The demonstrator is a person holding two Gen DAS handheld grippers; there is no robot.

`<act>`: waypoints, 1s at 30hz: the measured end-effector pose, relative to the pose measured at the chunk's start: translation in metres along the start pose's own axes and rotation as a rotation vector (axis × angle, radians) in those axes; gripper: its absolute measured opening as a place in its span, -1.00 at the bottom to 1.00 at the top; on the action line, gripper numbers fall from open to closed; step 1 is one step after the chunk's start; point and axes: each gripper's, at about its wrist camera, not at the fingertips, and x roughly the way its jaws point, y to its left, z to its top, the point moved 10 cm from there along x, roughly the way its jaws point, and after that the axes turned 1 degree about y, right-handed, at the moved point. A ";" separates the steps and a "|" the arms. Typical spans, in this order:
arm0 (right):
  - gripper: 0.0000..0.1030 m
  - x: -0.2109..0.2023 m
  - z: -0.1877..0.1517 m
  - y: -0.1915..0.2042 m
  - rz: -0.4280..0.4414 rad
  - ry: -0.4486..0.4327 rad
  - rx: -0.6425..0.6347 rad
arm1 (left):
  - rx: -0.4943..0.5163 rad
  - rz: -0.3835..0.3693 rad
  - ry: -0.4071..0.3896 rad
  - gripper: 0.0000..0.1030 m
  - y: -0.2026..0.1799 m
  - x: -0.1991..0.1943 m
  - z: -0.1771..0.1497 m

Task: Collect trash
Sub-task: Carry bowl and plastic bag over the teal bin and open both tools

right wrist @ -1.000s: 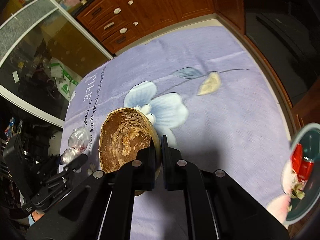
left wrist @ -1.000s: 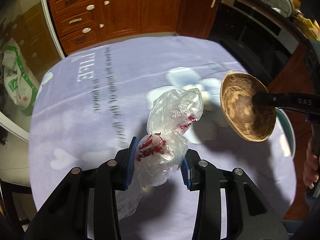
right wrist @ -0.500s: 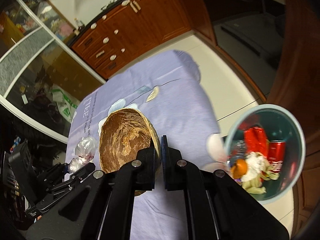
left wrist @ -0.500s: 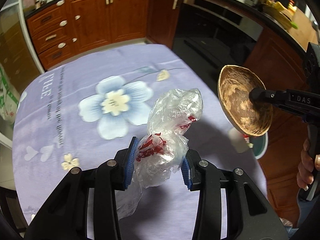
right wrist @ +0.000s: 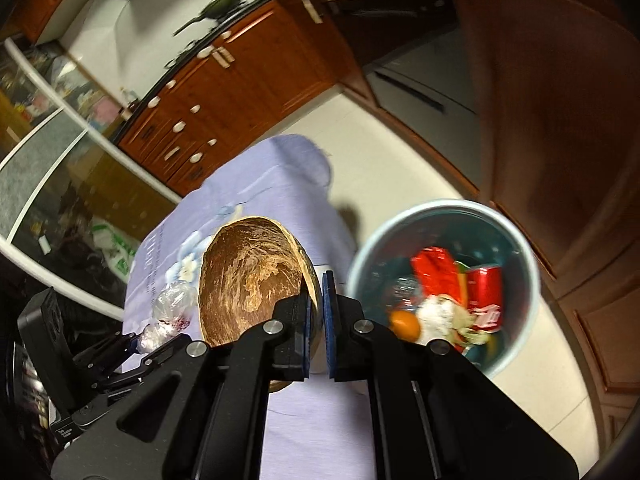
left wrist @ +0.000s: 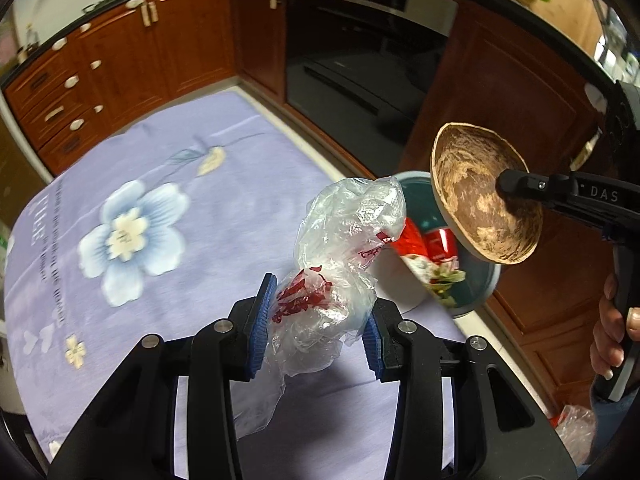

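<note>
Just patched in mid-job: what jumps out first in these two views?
The brown coconut shell half, pinched by its rim in the right tool, hangs in the air beside the table edge. The left tool grips a crumpled clear plastic bag with red print. Below, on the floor beside the purple floral tablecloth, stands a teal trash bin already holding red cans and scraps.

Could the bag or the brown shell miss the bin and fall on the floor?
Maybe. The right hand-held gripper pinches only the rim of the coconut shell, so it could slip. The plastic bag in the left hand-held gripper is light and may drift past the bin, which is already partly full.
</note>
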 end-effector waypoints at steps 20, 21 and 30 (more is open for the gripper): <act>-0.55 0.038 -0.014 -0.138 -0.132 0.114 0.194 | 0.194 -0.054 0.122 0.42 -0.123 0.092 0.025; -0.44 0.038 -0.013 -0.138 -0.130 0.112 0.193 | 0.194 -0.052 0.123 0.52 -0.125 0.092 0.025; 0.48 0.020 -0.005 -0.124 -0.135 0.083 0.155 | 0.153 -0.019 0.083 0.92 -0.116 0.068 0.031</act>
